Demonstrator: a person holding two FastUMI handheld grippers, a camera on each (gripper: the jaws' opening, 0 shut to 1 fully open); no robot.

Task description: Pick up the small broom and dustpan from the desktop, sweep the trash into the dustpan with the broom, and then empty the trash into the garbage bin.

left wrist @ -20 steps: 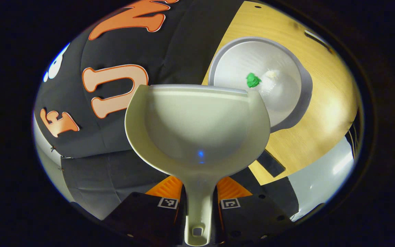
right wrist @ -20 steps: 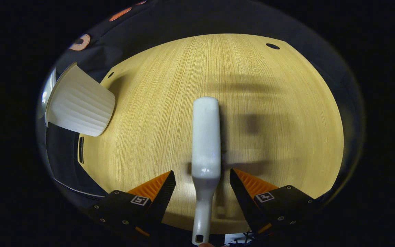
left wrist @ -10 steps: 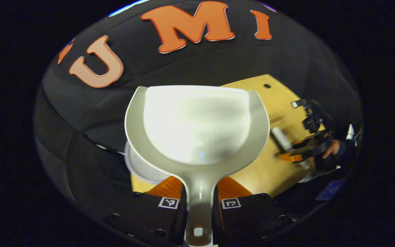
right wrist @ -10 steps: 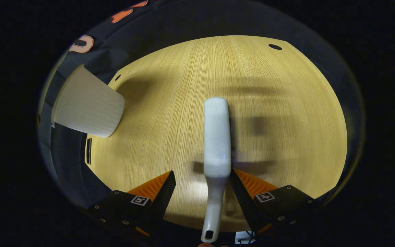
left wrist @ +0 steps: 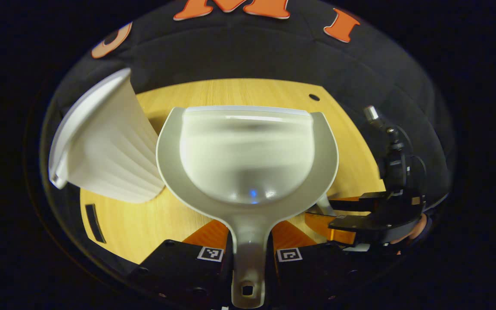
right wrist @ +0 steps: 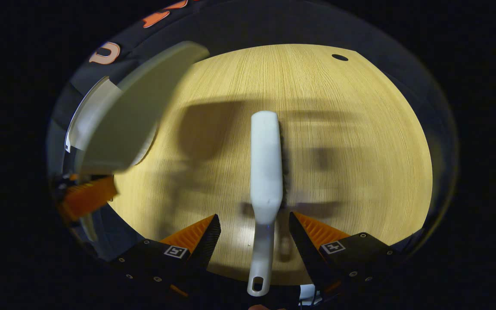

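1. The left tool (left wrist: 248,245) is clamped on the handle of the pale plastic dustpan (left wrist: 248,155), which is held above the light wooden counter (left wrist: 252,92).
2. The white ribbed garbage bin (left wrist: 106,146) stands on the counter just left of the dustpan.
3. The right tool (right wrist: 254,230) has its fingers spread wide, clear of the white small broom (right wrist: 265,172) lying between them on the counter.

Wooden desktop (right wrist: 338,129) — broom (right wrist: 266,172), garbage bin (left wrist: 106,146) on it.
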